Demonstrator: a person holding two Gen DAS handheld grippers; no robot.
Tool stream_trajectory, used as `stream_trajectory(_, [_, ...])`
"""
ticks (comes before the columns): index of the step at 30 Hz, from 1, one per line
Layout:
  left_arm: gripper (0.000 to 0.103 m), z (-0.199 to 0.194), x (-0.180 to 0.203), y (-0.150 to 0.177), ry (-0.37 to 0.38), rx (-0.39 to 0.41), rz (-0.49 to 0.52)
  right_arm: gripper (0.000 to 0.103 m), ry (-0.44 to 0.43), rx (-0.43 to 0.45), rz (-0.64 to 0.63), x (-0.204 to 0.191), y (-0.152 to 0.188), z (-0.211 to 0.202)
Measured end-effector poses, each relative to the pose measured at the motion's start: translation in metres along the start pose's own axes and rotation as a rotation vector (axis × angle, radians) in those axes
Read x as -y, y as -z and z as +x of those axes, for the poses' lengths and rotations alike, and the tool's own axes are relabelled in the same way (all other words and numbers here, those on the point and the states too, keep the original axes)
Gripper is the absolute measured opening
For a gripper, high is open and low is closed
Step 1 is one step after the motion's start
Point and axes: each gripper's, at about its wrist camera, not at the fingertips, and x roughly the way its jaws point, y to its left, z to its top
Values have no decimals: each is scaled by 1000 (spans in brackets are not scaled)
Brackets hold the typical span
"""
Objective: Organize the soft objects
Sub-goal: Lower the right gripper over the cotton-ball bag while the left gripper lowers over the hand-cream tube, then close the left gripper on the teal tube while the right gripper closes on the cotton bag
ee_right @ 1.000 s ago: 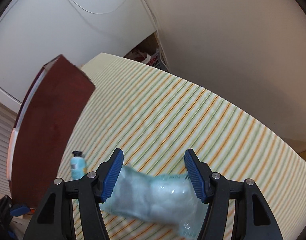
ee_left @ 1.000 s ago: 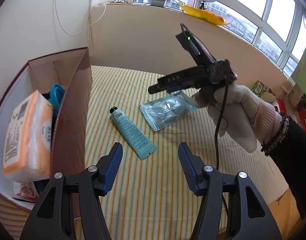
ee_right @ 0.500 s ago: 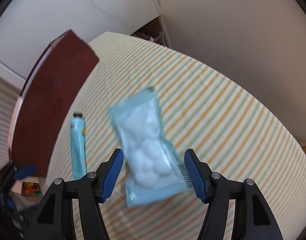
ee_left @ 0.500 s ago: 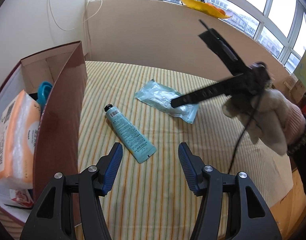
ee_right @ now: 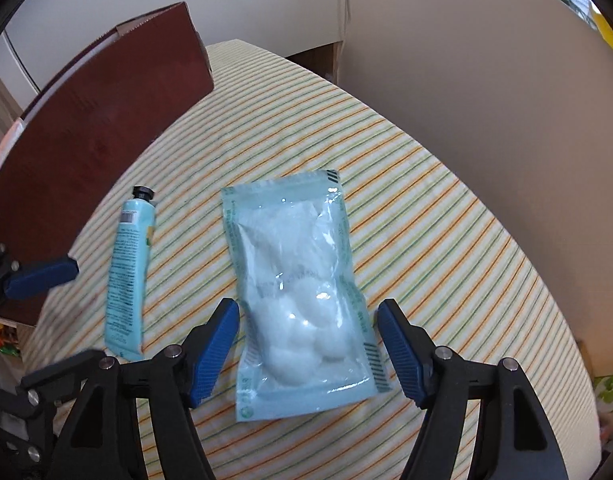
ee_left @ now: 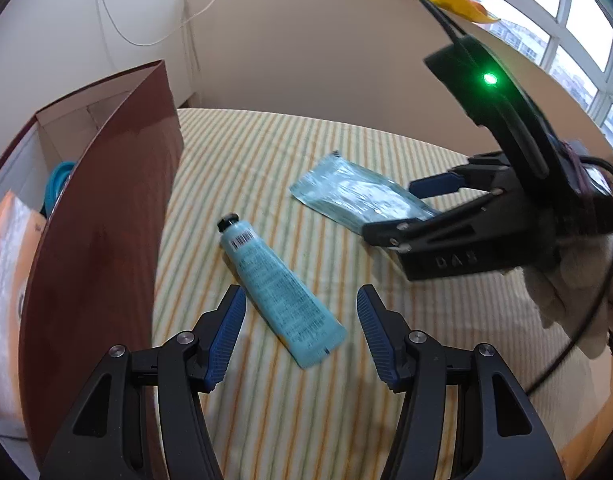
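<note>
A light-blue bag of cotton balls (ee_right: 302,292) lies flat on the striped tablecloth; it also shows in the left wrist view (ee_left: 358,196). My right gripper (ee_right: 308,340) is open, its fingers either side of the bag's near end, low over it. A teal cream tube (ee_left: 278,284) with a black cap lies to the bag's left, also in the right wrist view (ee_right: 128,268). My left gripper (ee_left: 300,324) is open and empty, just above the tube's crimped end.
A dark-red cardboard box (ee_left: 106,216) stands open at the left, holding an orange tissue pack (ee_left: 4,280) and a blue item. A beige partition wall (ee_left: 326,60) runs behind the table. The table edge curves away at the right.
My right gripper has swung round and come down over the cotton bag, now straddling its near end. My left gripper has moved forward toward the tube.
</note>
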Motion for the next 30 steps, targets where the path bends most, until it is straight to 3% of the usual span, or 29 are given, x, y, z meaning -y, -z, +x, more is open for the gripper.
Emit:
stream_trajectory(9, [57,30,-6,-13,-105,-24,-27,68,21,8,45,20,1,0])
stream_trajectory(13, [57,40,-13,-15,-114,-38,-54,68,11,21,24,21,3,-3])
stream_trajectory(16, [57,46,-17,-16,-119,-38,-71,75,24,25,-6,19,-1,1])
stream_trajectory(19, [57,48,-14,-18,-128,-37,-68,76,20,27,-2,20,-6,2])
stream_trajectory(22, [45,49,-12,-21,-133,-26,-61,76,21,18,3,18,-21,10])
stream_trajectory(24, [36,46,-10,-19,-130,-19,-59,72,22,17,0,17,-21,9])
stream_trajectory(26, [33,46,-8,-19,-128,-13,-51,59,20,20,3,16,-17,6])
stream_trajectory(30, [28,44,-4,-18,-108,-6,-43,50,21,14,15,18,-13,3])
